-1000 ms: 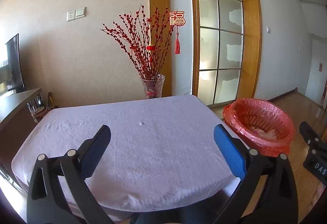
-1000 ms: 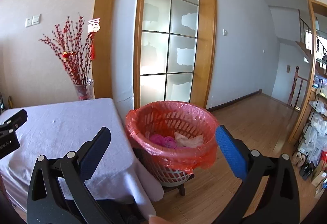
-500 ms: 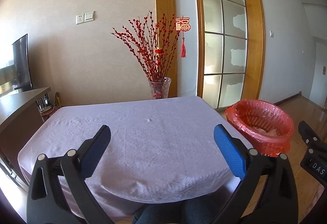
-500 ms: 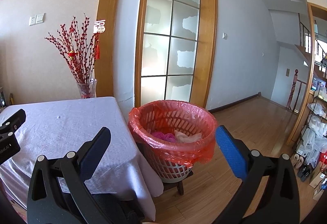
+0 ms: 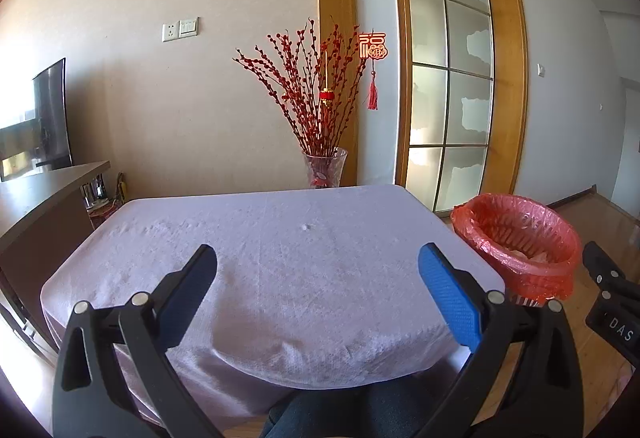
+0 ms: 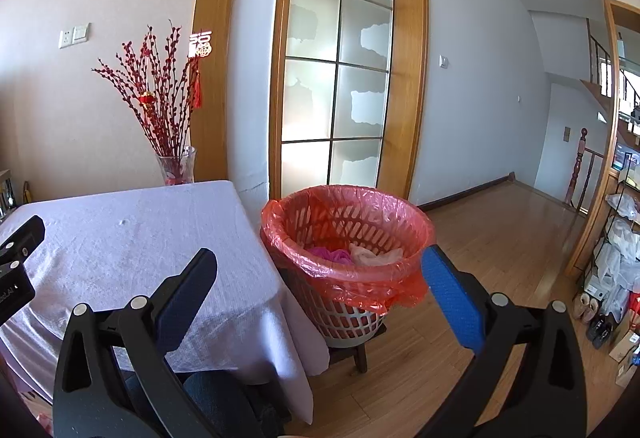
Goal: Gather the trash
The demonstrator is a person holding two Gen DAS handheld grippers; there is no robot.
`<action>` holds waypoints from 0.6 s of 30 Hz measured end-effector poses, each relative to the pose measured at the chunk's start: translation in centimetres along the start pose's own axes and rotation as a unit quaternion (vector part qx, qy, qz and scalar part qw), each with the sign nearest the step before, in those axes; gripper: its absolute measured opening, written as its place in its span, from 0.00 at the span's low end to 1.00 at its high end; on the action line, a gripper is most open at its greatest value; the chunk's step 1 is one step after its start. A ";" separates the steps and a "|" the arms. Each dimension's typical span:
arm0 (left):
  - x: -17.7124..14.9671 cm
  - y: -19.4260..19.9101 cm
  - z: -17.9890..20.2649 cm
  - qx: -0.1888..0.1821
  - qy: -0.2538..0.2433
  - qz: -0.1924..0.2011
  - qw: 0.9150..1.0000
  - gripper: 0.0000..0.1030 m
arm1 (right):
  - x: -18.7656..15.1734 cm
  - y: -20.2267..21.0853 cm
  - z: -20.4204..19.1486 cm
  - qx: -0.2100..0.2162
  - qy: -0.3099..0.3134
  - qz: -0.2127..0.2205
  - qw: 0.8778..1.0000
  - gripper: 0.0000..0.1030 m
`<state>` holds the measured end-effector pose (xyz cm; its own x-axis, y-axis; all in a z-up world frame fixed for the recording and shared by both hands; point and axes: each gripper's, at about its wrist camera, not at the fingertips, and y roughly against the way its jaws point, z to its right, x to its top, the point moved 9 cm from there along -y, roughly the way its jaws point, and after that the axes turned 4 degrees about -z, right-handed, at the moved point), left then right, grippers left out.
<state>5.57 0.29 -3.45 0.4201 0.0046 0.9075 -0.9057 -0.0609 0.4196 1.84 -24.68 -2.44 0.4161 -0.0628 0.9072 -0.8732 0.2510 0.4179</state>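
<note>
**Both tongs spread and empty above tabletop; trash in bin at right**

Bin (image 6: 347, 262) at centre of the right wrist view: white slatted basket lined with a red bag (image 6: 304, 258) folded over the rim, perched on a low dark stool (image 6: 356, 352). Inside, a pink wad (image 6: 330, 254) on the left, touching a pale beige wad (image 6: 374, 257) on the right, both low against the near wall. Same bin (image 5: 516, 238) at mid right of the left wrist view, only a pale scrap visible past the rim.

Glass vase (image 5: 325, 168) at upper centre of the left wrist view, holding red berry branches (image 5: 312, 90) with a small lantern and a tasselled charm; stands behind the tabletop's far edge.

Left tongs (image 5: 318, 286) spread wide, nothing between the blue pads, hanging over the near edge of the tabletop (image 5: 280, 238). Right tongs (image 6: 320, 290) likewise spread and empty, framing the tabletop's right corner and the bin.

Lilac cloth (image 6: 132, 238) draped over all visible edges, hanging well down at the near right corner, just beside the bin. One tiny bump near the far middle, otherwise bare cloth. Dark counter (image 5: 36, 194) close at the left edge. Open wood floor (image 6: 500, 238) stretching right of the bin toward a shelf rack (image 6: 616, 246) at the far right. Dark trouser knee at bottom centre under the near edge.
</note>
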 end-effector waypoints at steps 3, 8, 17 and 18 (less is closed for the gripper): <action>-0.3 -0.2 -0.1 -0.001 0.002 -0.005 1.000 0.96 | -0.3 -0.1 0.1 0.000 -0.002 -0.006 1.000 0.98; -0.7 -0.4 -0.1 -0.003 0.004 -0.013 1.000 0.96 | -0.8 -0.3 0.3 0.000 -0.005 -0.014 1.000 0.98; -0.9 -0.4 -0.1 -0.002 0.003 -0.013 1.000 0.96 | -0.9 -0.4 0.4 0.001 -0.010 -0.018 1.000 0.98; -0.9 -0.4 -0.1 -0.002 0.003 -0.013 1.000 0.96 | -0.9 -0.4 0.5 0.002 -0.010 -0.019 1.000 0.98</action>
<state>5.57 0.44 -4.46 0.4434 0.0128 0.8962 -0.8945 -0.0564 0.4434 1.71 -25.18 -3.36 0.4434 -0.0906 0.8917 -0.8579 0.2451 0.4515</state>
